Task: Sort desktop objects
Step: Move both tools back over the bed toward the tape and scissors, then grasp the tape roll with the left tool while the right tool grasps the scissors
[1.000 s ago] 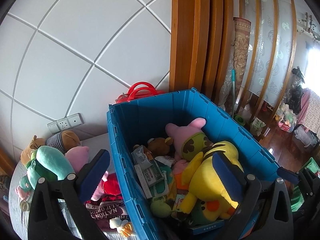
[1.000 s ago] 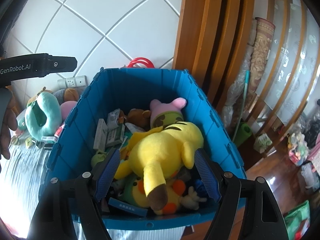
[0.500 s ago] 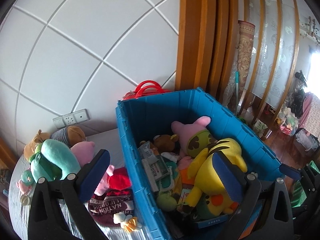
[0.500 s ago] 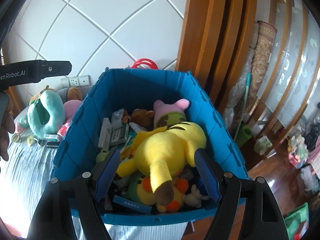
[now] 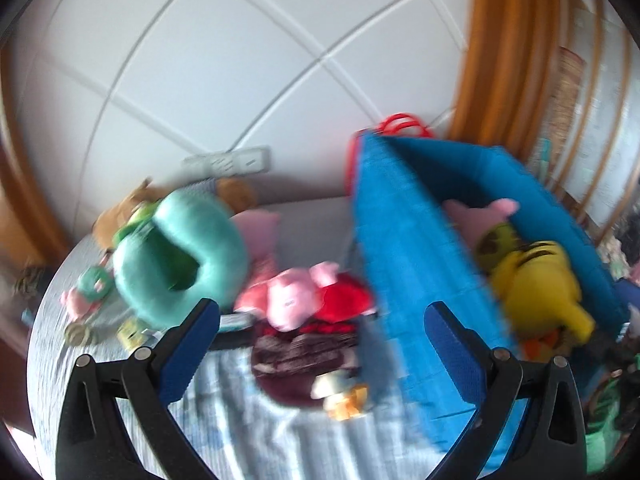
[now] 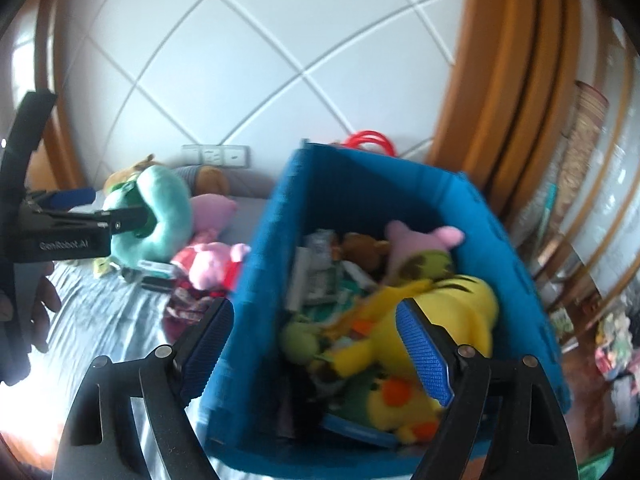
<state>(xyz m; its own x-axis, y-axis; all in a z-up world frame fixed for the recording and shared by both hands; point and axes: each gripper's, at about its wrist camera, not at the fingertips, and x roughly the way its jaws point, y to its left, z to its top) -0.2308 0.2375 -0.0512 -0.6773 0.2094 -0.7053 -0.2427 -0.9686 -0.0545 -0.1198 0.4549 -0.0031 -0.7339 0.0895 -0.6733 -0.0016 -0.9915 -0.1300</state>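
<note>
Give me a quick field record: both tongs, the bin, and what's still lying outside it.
left tongs: open, empty, over the bed beside the bin
right tongs: open, empty, straddling the bin's left wall
bin: blue, open top, full
in bin: yellow plush, pink star plush, brown bear, small boxes
outside bin: teal neck pillow, pink pig plush, dark red cloth, small duck toy
image: motion-blurred, fine detail unclear
</note>
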